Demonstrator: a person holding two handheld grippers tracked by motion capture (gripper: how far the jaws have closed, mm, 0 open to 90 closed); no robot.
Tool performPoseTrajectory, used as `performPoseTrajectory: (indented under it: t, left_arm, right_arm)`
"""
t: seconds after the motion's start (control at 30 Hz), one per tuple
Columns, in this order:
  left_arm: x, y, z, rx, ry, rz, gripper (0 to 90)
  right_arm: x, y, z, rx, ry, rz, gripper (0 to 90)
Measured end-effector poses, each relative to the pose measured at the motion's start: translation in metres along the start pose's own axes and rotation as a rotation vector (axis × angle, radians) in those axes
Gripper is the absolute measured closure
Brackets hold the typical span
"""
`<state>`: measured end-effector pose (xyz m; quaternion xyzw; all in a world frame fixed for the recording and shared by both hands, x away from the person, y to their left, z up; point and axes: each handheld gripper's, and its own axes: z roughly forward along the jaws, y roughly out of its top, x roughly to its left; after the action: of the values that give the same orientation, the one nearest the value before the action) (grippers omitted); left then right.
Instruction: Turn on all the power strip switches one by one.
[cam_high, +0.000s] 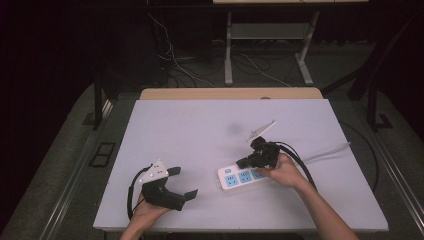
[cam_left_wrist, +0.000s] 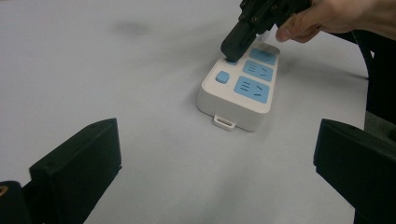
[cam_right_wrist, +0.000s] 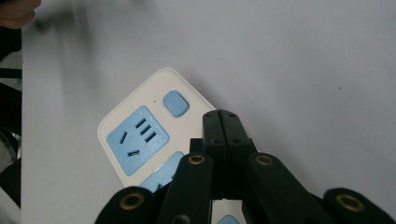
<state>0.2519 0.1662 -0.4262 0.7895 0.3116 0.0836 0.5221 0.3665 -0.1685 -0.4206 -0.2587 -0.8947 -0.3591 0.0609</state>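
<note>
A white power strip (cam_high: 235, 178) with blue sockets lies on the pale table (cam_high: 200, 125), right of centre. My right gripper (cam_high: 241, 162) is shut and slants down onto the strip's left end. Its closed tips (cam_right_wrist: 221, 114) rest on the strip's (cam_right_wrist: 140, 107) top face just beside a blue button (cam_right_wrist: 175, 102). In the left gripper view those tips (cam_left_wrist: 232, 51) touch the strip (cam_left_wrist: 236, 105) behind that button (cam_left_wrist: 222, 77), with a bit of blue under them. My left gripper (cam_high: 184, 182) sits near the front left, open and empty, jaws wide (cam_left_wrist: 215, 177), facing the strip.
The strip's pale cable (cam_high: 330, 150) runs right toward the table's edge. The right gripper's black cable (cam_high: 300, 165) loops beside the forearm. A wooden edge (cam_high: 230, 93) borders the far side, with a desk frame (cam_high: 228, 50) and floor cables beyond.
</note>
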Motion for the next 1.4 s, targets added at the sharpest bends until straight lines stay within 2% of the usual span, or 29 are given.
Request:
performPoseTrajectory:
  t: [0.13, 0.27, 0.43, 0.63, 0.87, 1.07, 1.4]
  left_arm:
    - [0.0, 0.0, 0.001, 0.002, -0.002, 0.001, 0.0]
    - [0.0, 0.0, 0.0, 0.002, 0.002, -0.001, 0.0]
    - [0.001, 0.0, 0.0, 0.0, 0.002, -0.002, 0.0]
    - [0.002, 0.0, -0.001, -0.002, 0.001, -0.004, 0.0]
    - [0.002, 0.0, -0.001, -0.003, 0.0, -0.004, 0.0]
    - [0.002, 0.0, -0.001, -0.005, -0.002, -0.004, 0.0]
    - [0.001, 0.0, 0.0, -0.005, -0.003, -0.005, 0.0]
  right_arm:
    - [0.003, 0.0, 0.001, 0.006, -0.018, -0.011, 90.0]
    - [0.001, -0.002, 0.0, -0.012, -0.004, -0.001, 90.0]
    - [0.002, -0.002, 0.0, -0.009, -0.009, -0.003, 90.0]
    - [0.002, -0.003, 0.001, -0.016, 0.034, 0.028, 90.0]
    - [0.004, -0.002, -0.001, -0.007, 0.01, 0.024, 90.0]
    - [0.007, 0.0, -0.009, -0.026, 0.014, 0.012, 90.0]
    - [0.018, 0.012, -0.02, -0.026, 0.017, -0.021, 90.0]
